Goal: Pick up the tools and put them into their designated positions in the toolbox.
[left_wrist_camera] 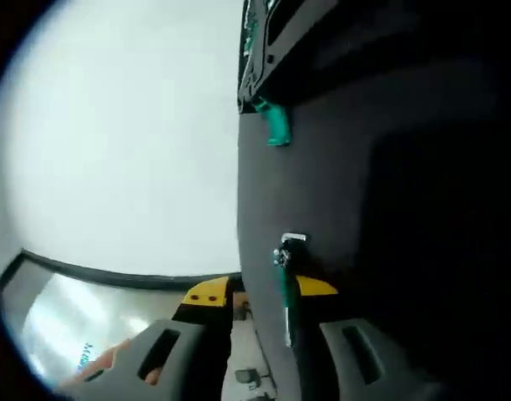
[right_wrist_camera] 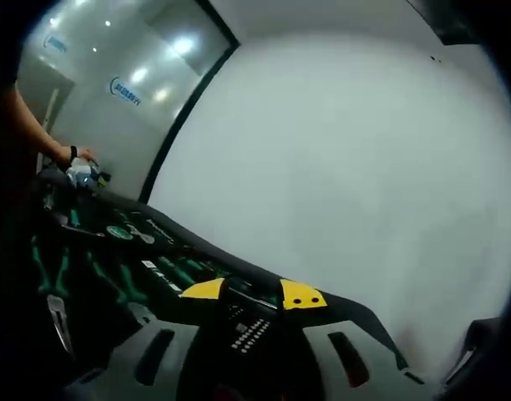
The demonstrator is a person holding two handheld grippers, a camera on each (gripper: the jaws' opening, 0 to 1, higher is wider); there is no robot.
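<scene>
Grey jaws, left gripper (left_wrist_camera: 260, 334): rise from 6 o'clock with yellow tips, set apart; a thin green-handled tool (left_wrist_camera: 285, 288) with a silver head stands in the gap between them. Cannot tell whether the pads actually press on it.
Left pose: rolled hard over, so that the dark edge of the toolbox (left_wrist_camera: 339, 167) runs nearly vertical from 12 to 6 o'clock, with the white wall (left_wrist_camera: 122, 142) filling the 9 o'clock side.
Green clip (left_wrist_camera: 277, 124): juts from the toolbox edge near 12 o'clock, just below a dark hinged frame.
Grey jaws, right gripper (right_wrist_camera: 254, 294): rise from 6 o'clock with yellow tips, parted, with nothing between the pads; hover just above the open toolbox.
Right pose: tilted, so that the toolbox rim slants down from 9 o'clock toward 5 o'clock.
Toolbox tray, right gripper view: black foam bed with green-handled pliers (right_wrist_camera: 55, 280) and green-handled drivers (right_wrist_camera: 176, 271) lying in their slots at 8 o'clock; a set of small bits (right_wrist_camera: 249, 332) sits directly between the jaws.
Person's hand (right_wrist_camera: 78, 159): at 9 o'clock beyond the tray, wrist banded, over the other gripper.
Glass partition (right_wrist_camera: 113, 75): at 10 o'clock, bearing a blue logo and ceiling-light reflections.
</scene>
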